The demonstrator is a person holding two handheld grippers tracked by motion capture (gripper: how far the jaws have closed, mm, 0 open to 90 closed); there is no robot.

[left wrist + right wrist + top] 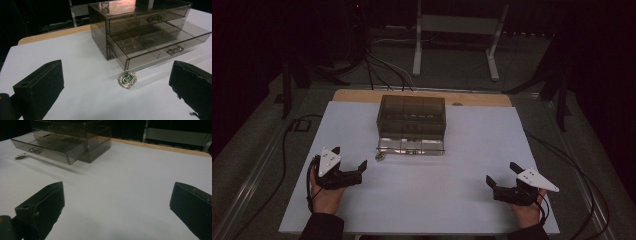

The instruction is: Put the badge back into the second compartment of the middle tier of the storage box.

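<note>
A white table (462, 200) is seen mid-frame, bearing a smoky transparent drawer box (412, 117) with its bottom drawer (160, 47) pulled out. Compartment contents are indistinct. A green crest badge (127, 79), bearing an S-like emblem, lies before the drawer. The left gripper (349, 159) and right gripper (501, 174) are held wide open, empty.

Smoky-grey clear drawer box (140, 30), green-and-silver badge (127, 79), white table (82, 75).

Both tools sitting wide open, holding nothing.
Left tool (349, 156) and right tool (500, 173) are resting low near the counter's near edge, well apart, hands gripping from behind.
</note>
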